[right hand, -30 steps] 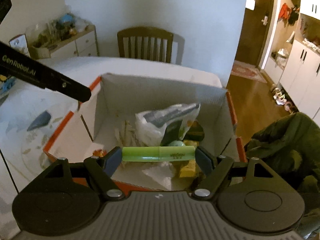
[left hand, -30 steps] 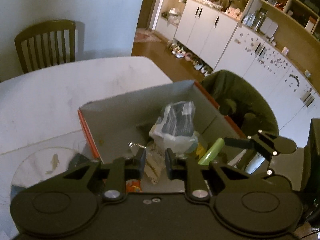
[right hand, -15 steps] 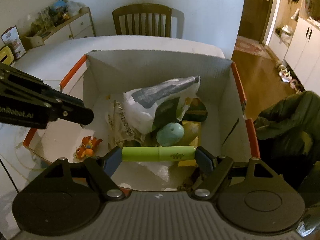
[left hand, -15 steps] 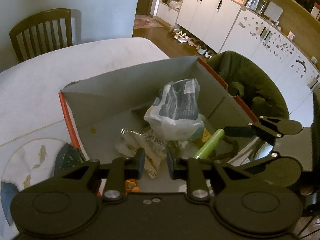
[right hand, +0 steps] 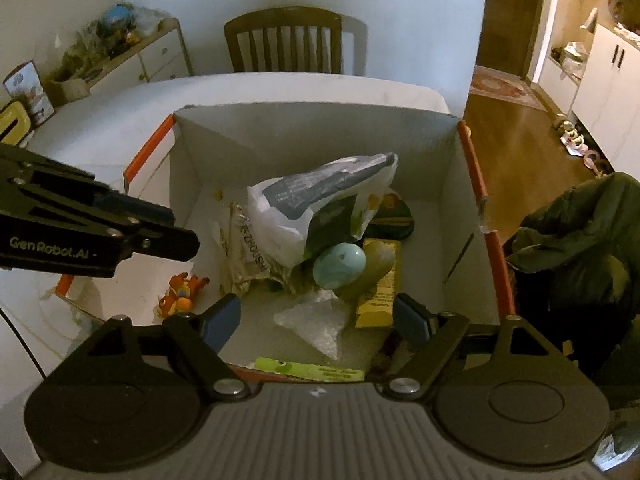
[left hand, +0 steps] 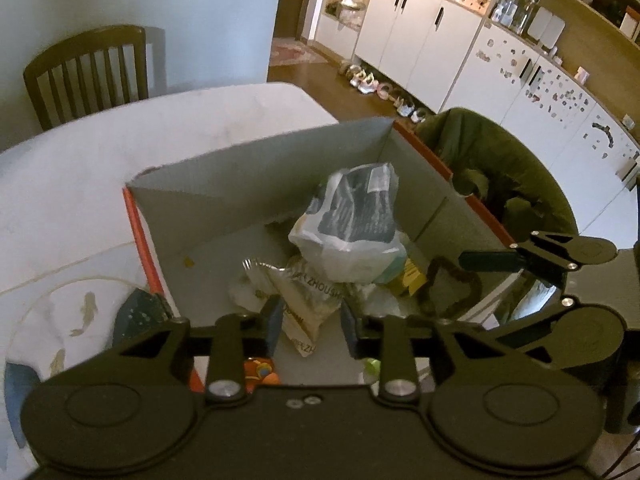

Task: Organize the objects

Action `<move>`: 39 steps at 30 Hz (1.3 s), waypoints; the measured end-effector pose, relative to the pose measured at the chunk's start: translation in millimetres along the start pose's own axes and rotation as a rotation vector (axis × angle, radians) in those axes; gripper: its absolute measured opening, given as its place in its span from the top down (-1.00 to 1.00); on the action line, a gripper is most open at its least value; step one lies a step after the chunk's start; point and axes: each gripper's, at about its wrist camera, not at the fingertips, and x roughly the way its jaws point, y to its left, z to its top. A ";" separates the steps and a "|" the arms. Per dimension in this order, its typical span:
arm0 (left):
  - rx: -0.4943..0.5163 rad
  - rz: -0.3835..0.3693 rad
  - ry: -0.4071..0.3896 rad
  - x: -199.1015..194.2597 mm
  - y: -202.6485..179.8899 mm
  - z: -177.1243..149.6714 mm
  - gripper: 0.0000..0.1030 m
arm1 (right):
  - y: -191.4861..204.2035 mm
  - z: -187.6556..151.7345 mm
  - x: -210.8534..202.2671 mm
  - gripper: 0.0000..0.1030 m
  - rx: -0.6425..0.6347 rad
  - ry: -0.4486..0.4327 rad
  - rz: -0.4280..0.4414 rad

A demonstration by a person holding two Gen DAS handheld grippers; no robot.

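Cardboard box (right hand: 312, 140) fills the middle of both views, orange-edged and open on the white table (left hand: 80, 184), with a wooden chair (right hand: 284, 40) at the wall behind it. Your right tongs (right hand: 316, 320) stand wide with nothing between the pads — the green tube (right hand: 312, 370) lies along the near edge of the box at the bottom centre, just below the blue pads and apart from them. Your left tongs (left hand: 310, 320) have just been easing apart; the gap is narrow and the pads press on nothing, though the crinkled silver packet (left hand: 308, 300) shows through that gap, lying on the box floor beyond. In the right view that left tool reaches in from the middle left, over the box's left rim. Piled in the box: a white plastic bag (right hand: 320, 200) at centre, a pale blue egg (right hand: 339, 266) just below it touching a yellow carton (right hand: 378, 292), and a small orange toy (right hand: 182, 294) at lower left. Over on the right of the frame, a dark green jacket (right hand: 580, 248) is slumped beside the box.
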 end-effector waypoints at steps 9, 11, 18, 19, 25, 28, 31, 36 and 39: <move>0.035 0.004 -0.105 -49.0 0.4 -15.0 0.31 | 12.8 -6.9 -57.0 -0.62 0.050 -0.149 0.010; 0.044 0.007 -0.125 -59.1 1.0 -19.7 0.29 | 18.0 -9.7 -70.2 -0.62 0.063 -0.190 0.010; 0.087 0.022 -0.208 -98.1 2.8 -35.6 -0.17 | 46.3 -20.8 -107.6 -0.62 0.095 -0.311 -0.008; 0.096 0.024 -0.217 -103.2 3.4 -37.5 -0.19 | 51.9 -22.4 -111.8 -0.62 0.091 -0.326 -0.012; 0.116 0.012 -0.255 -125.0 11.2 -49.9 -0.41 | 75.8 -30.7 -131.3 -0.62 0.104 -0.397 -0.022; 0.126 0.002 -0.275 -133.7 15.9 -55.7 -0.55 | 83.4 -34.0 -138.5 -0.64 0.123 -0.421 -0.022; 0.116 -0.033 -0.299 -141.7 22.1 -61.4 -0.82 | 91.4 -38.5 -145.0 -0.66 0.135 -0.442 -0.034; 0.115 -0.045 -0.316 -149.2 28.6 -68.5 -0.99 | 102.7 -44.8 -153.0 -0.72 0.158 -0.466 -0.045; 0.108 -0.053 -0.308 -150.1 32.0 -71.0 -0.99 | 108.5 -47.1 -154.6 -0.79 0.169 -0.475 -0.052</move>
